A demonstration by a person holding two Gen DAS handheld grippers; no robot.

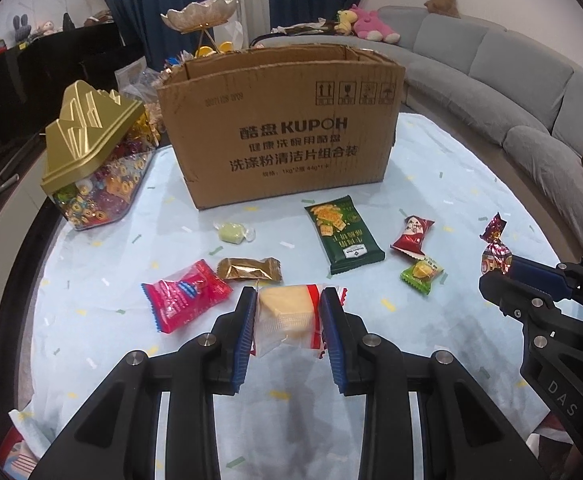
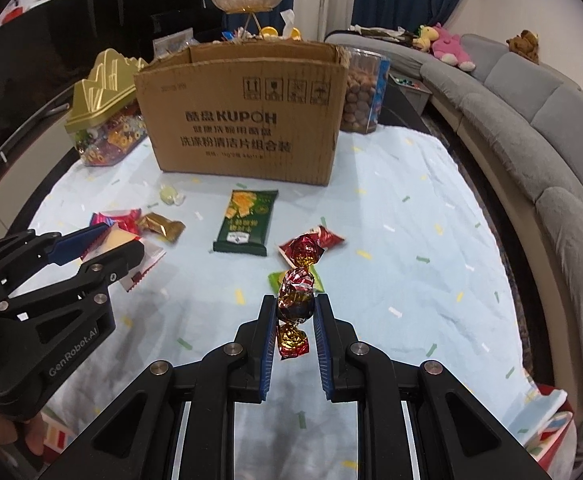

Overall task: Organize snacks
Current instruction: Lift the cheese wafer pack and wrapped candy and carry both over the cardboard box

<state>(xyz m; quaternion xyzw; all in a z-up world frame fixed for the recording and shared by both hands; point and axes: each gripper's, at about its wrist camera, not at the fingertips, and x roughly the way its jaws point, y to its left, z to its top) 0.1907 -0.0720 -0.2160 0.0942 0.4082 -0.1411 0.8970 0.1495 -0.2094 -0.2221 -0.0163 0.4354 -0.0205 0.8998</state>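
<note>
Left gripper (image 1: pixel 289 300) clamps a pale pastry packet (image 1: pixel 287 316); right gripper (image 2: pixel 295 308) pinches a foil candy (image 2: pixel 295 296).
Both snacks hang above the cloth; cardboard box (image 1: pixel 279 136) waits behind; six or so snacks, including the green cracker pack (image 1: pixel 341 236), remain unsorted.

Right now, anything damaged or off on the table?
The cardboard box is worn: its top rim is ragged at the right corner and its lower left edge is torn. The loose snacks look intact.
</note>
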